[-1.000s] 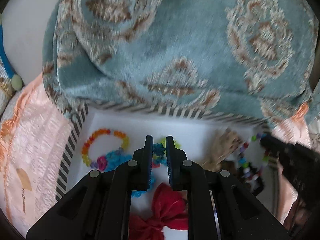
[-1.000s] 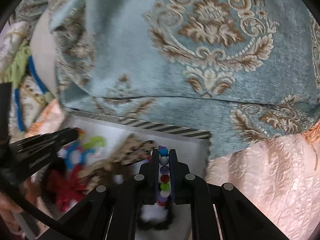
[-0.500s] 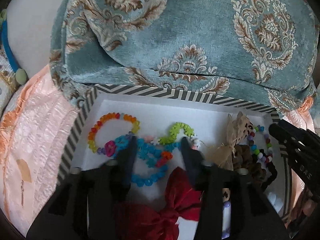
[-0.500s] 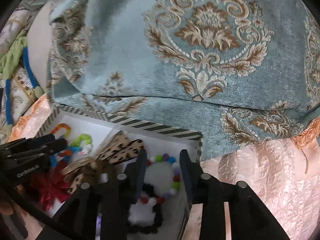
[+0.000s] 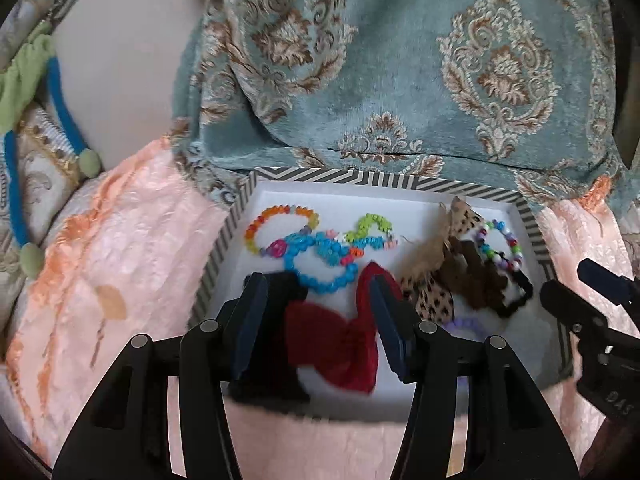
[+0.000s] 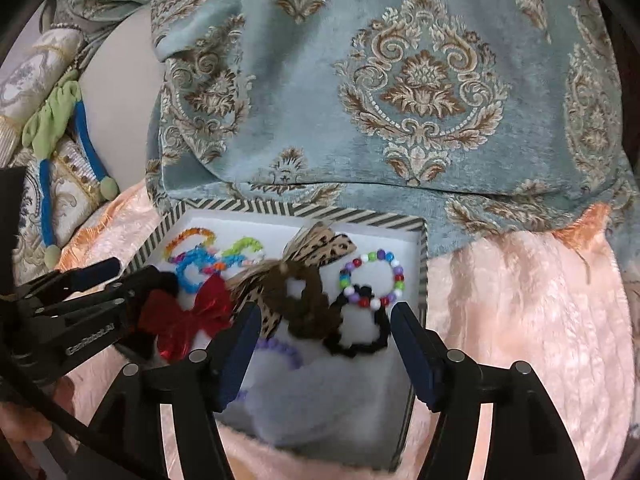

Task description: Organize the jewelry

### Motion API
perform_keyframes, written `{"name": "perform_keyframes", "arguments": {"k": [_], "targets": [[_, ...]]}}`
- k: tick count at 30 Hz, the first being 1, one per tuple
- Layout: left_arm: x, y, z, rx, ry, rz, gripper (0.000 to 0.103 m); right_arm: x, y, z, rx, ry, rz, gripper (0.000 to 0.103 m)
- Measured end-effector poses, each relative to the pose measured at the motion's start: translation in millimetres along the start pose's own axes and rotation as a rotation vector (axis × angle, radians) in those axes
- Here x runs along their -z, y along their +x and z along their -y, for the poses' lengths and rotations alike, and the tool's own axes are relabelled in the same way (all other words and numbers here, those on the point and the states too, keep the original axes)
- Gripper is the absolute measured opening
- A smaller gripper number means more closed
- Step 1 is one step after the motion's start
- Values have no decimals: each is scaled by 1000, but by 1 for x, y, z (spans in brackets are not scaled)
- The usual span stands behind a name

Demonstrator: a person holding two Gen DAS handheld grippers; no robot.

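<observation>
A striped-rim white box point(image 5: 360, 178) point(image 6: 280, 209) sits on a pink bedspread and holds jewelry. In it lie a rainbow bead bracelet point(image 5: 280, 216), a blue bead bracelet point(image 5: 324, 256), a green bead piece point(image 5: 370, 226), a red bow point(image 5: 340, 336) point(image 6: 192, 316), a leopard-print bow point(image 5: 440, 256) point(image 6: 316, 248), a brown scrunchie point(image 6: 304, 300), a black scrunchie point(image 6: 356, 336) and a multicolour bead bracelet point(image 5: 500, 244) point(image 6: 372, 280). My left gripper point(image 5: 316, 320) is open and empty above the red bow. My right gripper point(image 6: 324, 344) is open and empty above the scrunchies.
A teal damask pillow point(image 5: 400, 80) point(image 6: 400, 80) leans right behind the box. The pink bedspread point(image 5: 120, 280) point(image 6: 520, 320) surrounds it. A blue and green cord point(image 5: 60, 92) hangs at the left by a patterned cushion.
Both grippers opened and drew back from the box. The right one let go of the multicolour bead bracelet, which now lies in the box; the left one released nothing visible.
</observation>
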State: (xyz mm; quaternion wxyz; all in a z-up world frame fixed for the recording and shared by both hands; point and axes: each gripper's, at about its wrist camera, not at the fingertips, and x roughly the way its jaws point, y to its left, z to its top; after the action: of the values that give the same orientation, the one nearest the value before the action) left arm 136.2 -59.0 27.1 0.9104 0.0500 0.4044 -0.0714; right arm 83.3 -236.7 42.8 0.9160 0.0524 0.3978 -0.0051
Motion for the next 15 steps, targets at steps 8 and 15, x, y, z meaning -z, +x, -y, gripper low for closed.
{"name": "perform_keyframes", "arguments": {"k": [8,15], "targets": [[25,-53,-16,-28,-42,54,53,20,-28,-12,-1,76,-6,65],[41,-81,-25,-55,-78,84,53,27,-54,-24,-7,93,16,65]]}}
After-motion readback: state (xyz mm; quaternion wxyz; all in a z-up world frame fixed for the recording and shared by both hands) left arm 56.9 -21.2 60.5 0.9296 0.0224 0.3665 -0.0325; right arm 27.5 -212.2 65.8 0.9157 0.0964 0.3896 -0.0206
